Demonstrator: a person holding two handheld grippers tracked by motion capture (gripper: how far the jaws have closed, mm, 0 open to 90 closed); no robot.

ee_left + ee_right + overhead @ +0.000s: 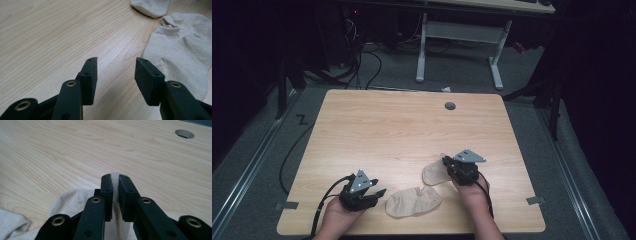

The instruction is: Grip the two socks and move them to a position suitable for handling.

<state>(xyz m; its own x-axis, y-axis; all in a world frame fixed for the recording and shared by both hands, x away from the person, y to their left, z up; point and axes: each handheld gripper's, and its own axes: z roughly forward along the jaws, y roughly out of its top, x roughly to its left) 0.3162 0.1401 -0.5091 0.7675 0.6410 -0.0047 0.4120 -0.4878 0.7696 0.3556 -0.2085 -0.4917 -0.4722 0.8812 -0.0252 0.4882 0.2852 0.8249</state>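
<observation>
Wooden table (377, 130): sock (115, 180) pinched in right gripper (115, 182).

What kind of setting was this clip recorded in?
Probably a lab or office workroom: a wooden desk with a cable hole, loose cables on grey carpet, and another white-legged desk behind.

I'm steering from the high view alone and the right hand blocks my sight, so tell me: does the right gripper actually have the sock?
Observer: Yes. In the right gripper view the right gripper has a fold of the far sock pinched between its pads.
Operator: And the left one?
Observer: The left gripper is open with bare table between its jaws.
Operator: Is it touching the near sock?
Observer: The near sock lies just beside one jaw; contact I cannot tell.
</observation>
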